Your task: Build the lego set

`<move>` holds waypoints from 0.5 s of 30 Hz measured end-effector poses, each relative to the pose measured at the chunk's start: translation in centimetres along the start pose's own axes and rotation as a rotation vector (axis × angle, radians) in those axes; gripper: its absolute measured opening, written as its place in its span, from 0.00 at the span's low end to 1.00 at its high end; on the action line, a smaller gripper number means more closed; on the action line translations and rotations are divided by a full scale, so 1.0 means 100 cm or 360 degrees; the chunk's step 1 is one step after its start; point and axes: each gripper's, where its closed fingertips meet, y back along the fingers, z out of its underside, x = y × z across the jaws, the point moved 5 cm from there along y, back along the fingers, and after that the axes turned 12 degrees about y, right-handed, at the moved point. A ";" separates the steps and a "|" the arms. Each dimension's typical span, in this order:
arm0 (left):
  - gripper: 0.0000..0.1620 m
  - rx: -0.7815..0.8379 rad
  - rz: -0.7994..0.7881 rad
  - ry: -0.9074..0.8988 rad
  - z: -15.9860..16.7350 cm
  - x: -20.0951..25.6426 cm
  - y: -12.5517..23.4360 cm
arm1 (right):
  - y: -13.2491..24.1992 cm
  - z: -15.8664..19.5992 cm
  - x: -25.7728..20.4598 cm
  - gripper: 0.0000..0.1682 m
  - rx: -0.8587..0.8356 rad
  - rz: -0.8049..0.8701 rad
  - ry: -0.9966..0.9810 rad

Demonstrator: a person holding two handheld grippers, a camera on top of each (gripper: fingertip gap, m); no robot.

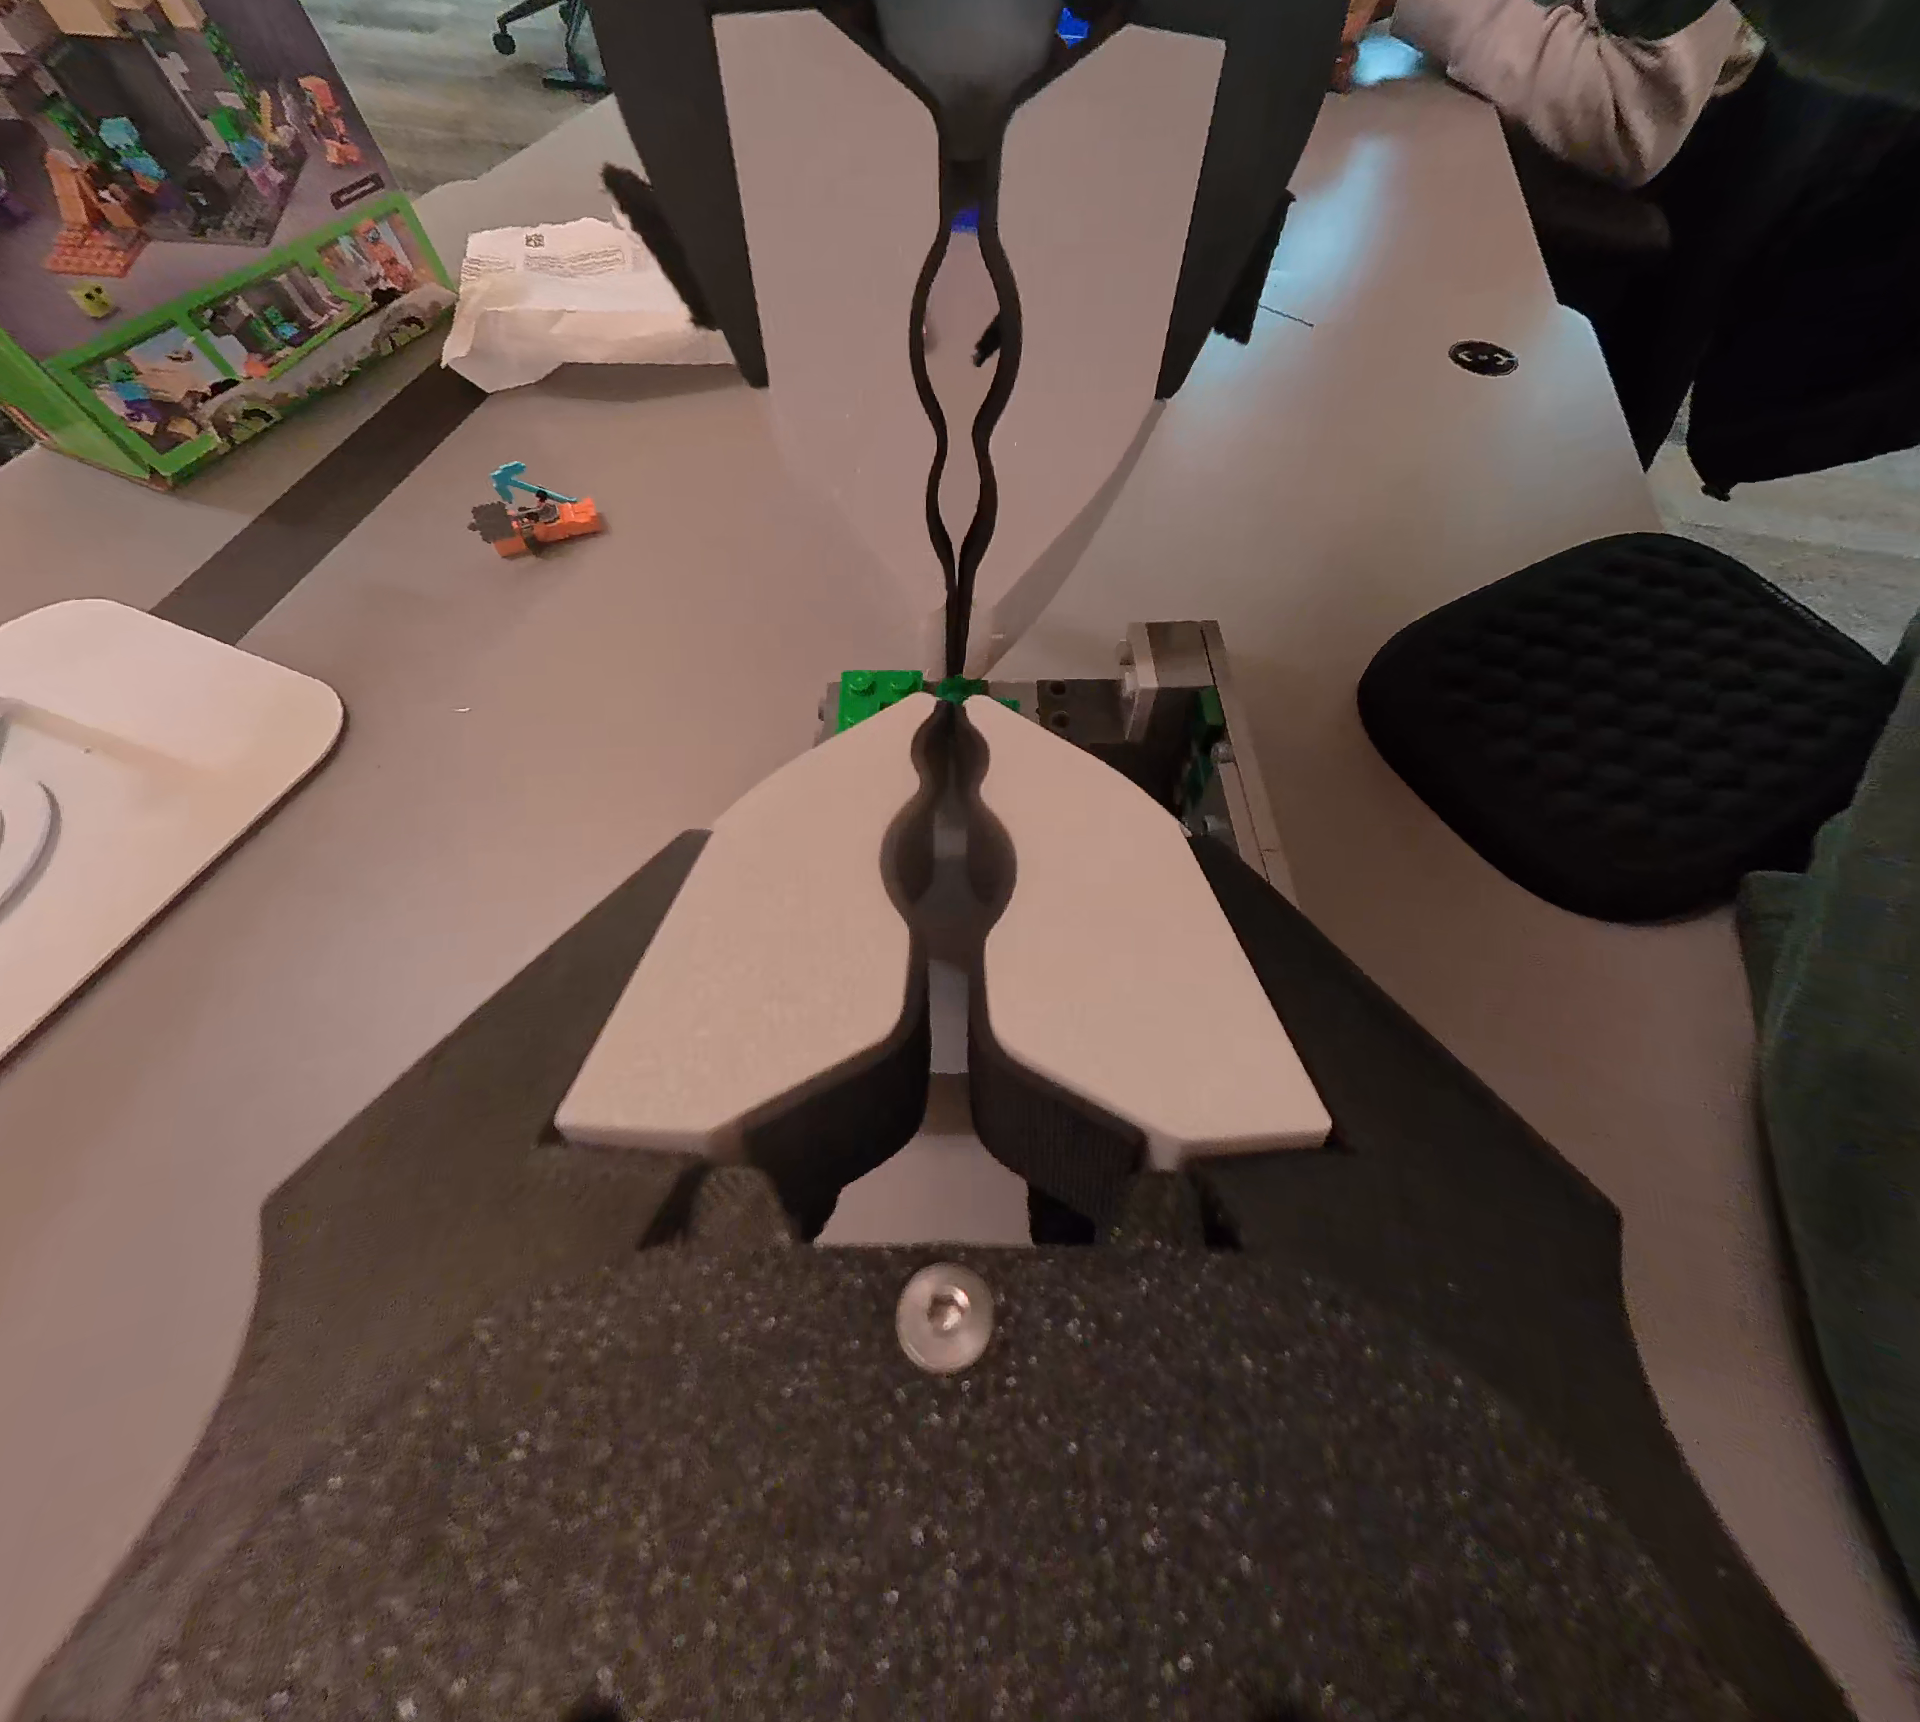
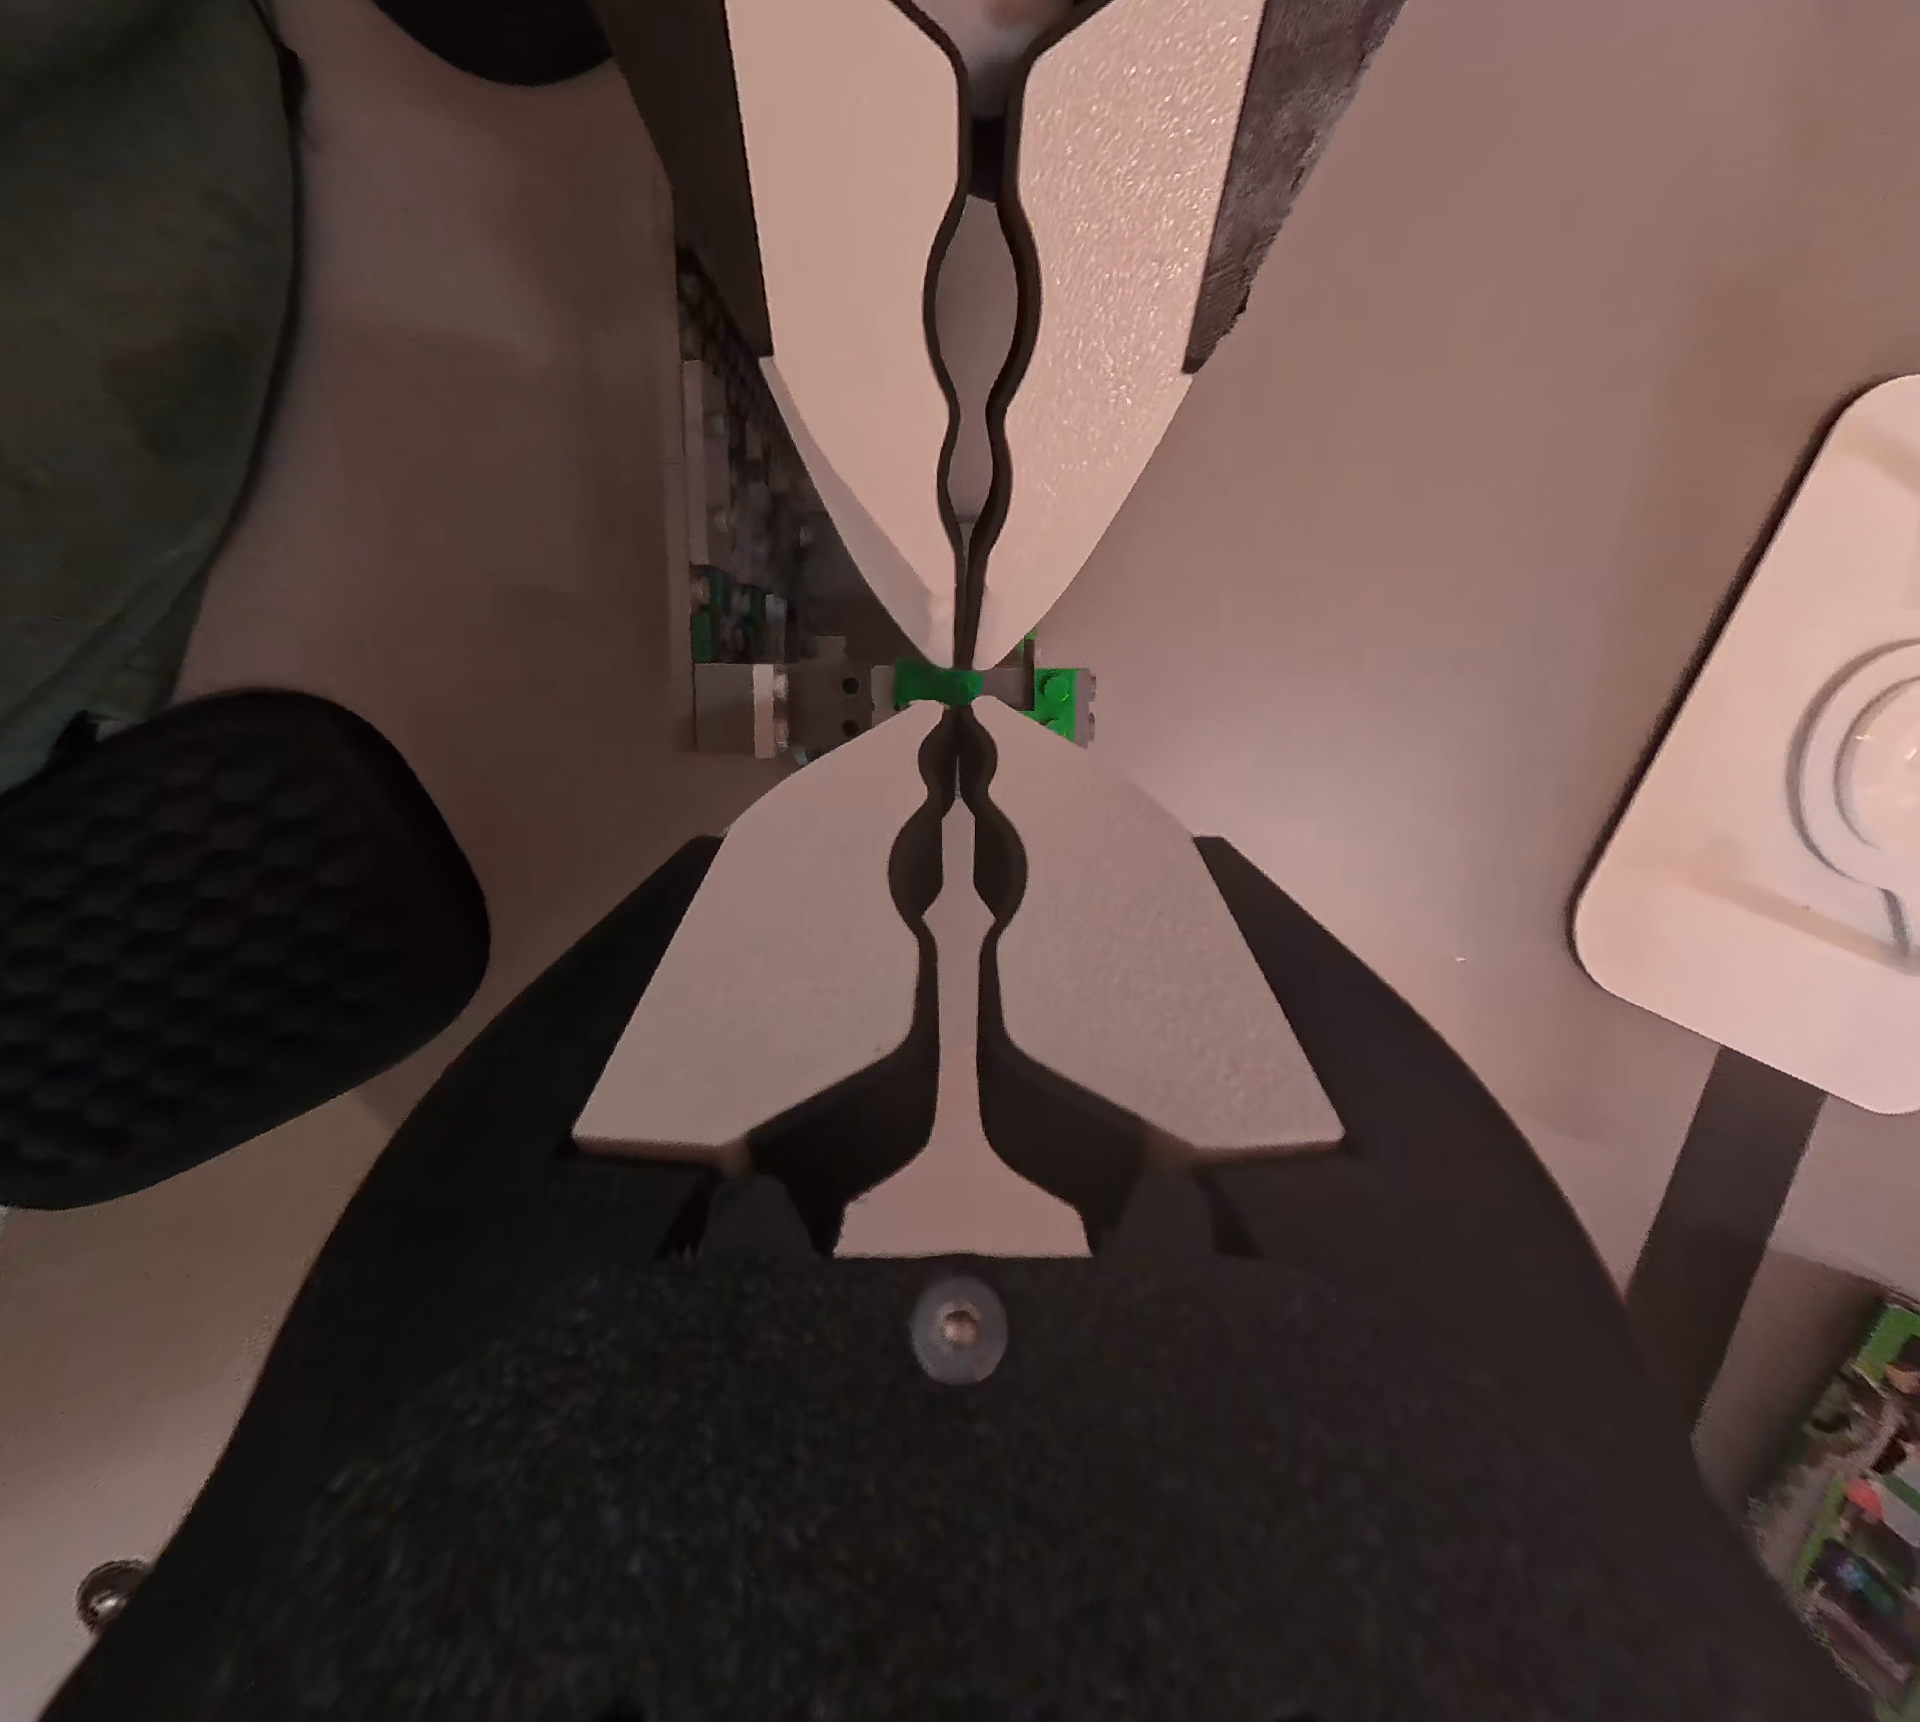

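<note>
Grey desk (image 1: 623, 737) carries the lego build (image 1: 1143, 716) just beneath both tips, where the left gripper (image 1: 951, 704) and right gripper (image 2: 961, 704), each clenched on one small green piece (image 1: 954, 688), could, I reckon, snap it loose by pulling unevenly.

A grey table (image 1: 582, 799) carries a Lego build in progress.

The grey-and-green model (image 1: 1132, 716) sits at centre, a black cushioned pad (image 1: 1621, 727) just to its right. At left lie a white tray (image 1: 156, 768), a small orange-and-blue figure assembly (image 1: 540, 514), a torn white paper bag (image 1: 566, 301) and the green-edged set box (image 1: 208, 218).
</note>
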 end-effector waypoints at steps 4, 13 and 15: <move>0.00 -0.0013 0.0000 -0.0022 0.004 0.001 0.002 | -0.001 -0.004 -0.002 0.10 -0.0040 -0.0029 0.0061; 0.00 -0.0011 0.0041 -0.0036 0.006 0.004 0.002 | -0.003 -0.007 0.000 0.07 -0.0157 -0.0086 0.0201; 0.00 -0.0016 0.0048 -0.0040 0.006 0.005 0.000 | -0.004 -0.007 0.001 0.06 -0.0175 -0.0112 0.0227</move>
